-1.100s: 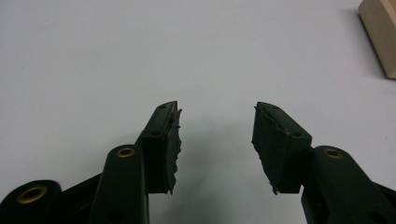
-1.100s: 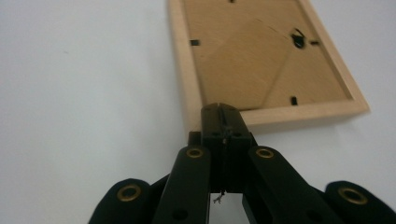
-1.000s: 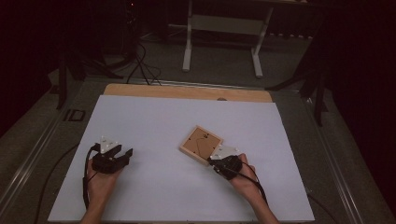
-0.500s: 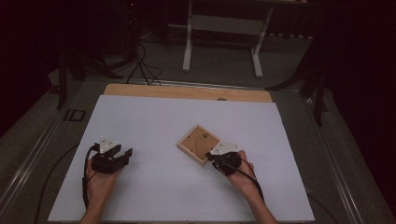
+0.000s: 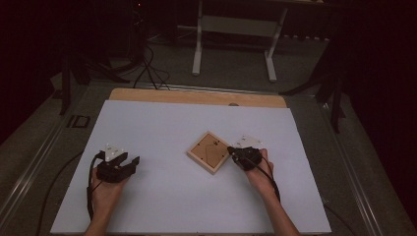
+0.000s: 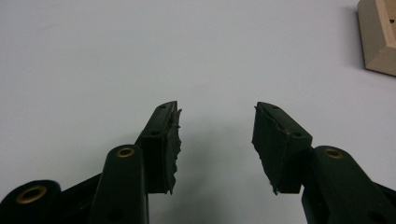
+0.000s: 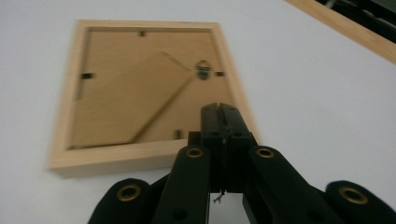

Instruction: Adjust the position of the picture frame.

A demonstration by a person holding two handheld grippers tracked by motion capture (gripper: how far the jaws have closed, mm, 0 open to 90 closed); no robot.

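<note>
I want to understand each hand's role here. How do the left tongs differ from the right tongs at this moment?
The left tongs stand open with nothing between their jaws; the right tongs are shut, pads together. The left tongs lie over bare white table sheet, apart from the wooden picture frame; the right tongs point at that frame's near edge. Both are black, and each is held in a hand low over the table.

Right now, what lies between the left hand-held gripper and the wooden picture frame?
Nothing: only bare white table surface separates the left hand-held gripper from the wooden picture frame, as the high view shows.
</note>
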